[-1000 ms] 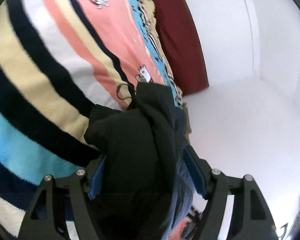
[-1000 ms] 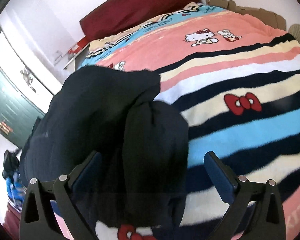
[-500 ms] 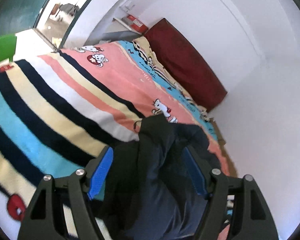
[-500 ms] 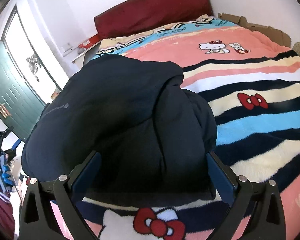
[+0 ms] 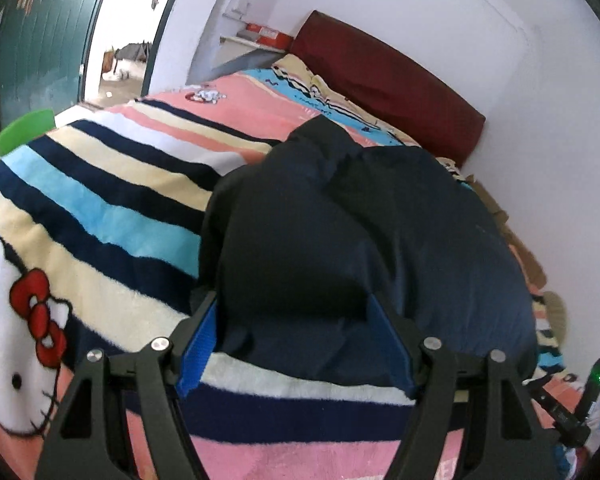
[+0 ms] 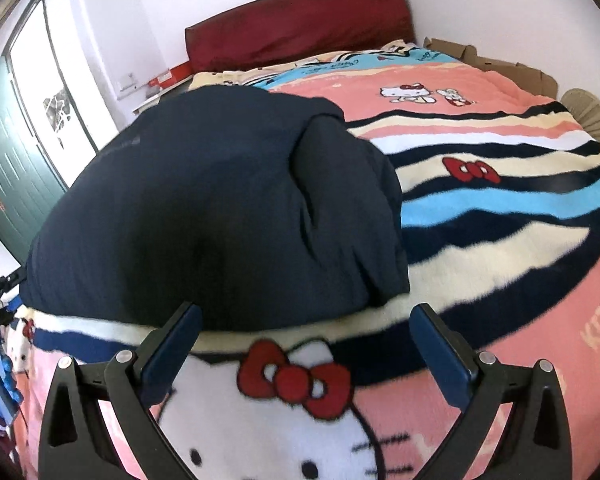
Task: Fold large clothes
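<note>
Left tool [image 5: 296, 336] now sits low at the near edge of the dark jacket [image 5: 360, 232], its blue pads standing wide on either side of the padded hem; whether they press the fabric or merely flank it I cannot tell from this view. A second ago a thick bunch of that jacket hung gathered between these same pads, lifted off the striped blanket [image 5: 100, 208]; now the garment lies down on the bed as one rounded, doubled-over bundle. My right tool [image 6: 306, 344] is released: its pads are spread with only the cat-and-bow print of the blanket between them, and the jacket's edge lies just beyond the tips, whereas a moment earlier the cloth filled that gap. I read this as the fold having just been laid and let go. The bundle looks puffy and uneven on its right side, so I judge that smoothing or another fold remains before the piece counts as done.
</note>
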### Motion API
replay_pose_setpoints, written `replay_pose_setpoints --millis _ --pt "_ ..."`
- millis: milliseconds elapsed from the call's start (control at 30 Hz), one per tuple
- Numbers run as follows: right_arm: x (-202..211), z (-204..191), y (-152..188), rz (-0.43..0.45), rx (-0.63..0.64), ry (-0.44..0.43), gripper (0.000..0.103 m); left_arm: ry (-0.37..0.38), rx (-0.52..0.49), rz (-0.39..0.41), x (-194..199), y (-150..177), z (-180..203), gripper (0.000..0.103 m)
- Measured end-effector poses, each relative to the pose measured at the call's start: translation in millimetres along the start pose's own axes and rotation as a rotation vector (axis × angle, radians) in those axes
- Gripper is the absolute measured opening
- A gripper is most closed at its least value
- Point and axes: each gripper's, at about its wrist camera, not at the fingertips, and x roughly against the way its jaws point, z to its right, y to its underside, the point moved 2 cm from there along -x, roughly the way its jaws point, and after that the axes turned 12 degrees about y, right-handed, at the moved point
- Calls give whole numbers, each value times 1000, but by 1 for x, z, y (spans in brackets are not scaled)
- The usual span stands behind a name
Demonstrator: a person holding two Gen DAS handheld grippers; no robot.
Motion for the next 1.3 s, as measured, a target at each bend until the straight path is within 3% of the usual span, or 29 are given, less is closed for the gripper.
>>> replay_pose_setpoints --millis 400,767,1033,1300 --pt "24 -29 28 112 120 5 103 -87 -11 20 8 38 25 71" --pt "31 -57 47 51 134 -43 103 -74 -141 -89 -9 84 77 71" --pt "49 -85 62 143 219 -6 103 -92 -188 -89 -11 94 91 71" --pt "54 -80 63 151 189 5 103 -103 -208 -112 -10 94 88 72"
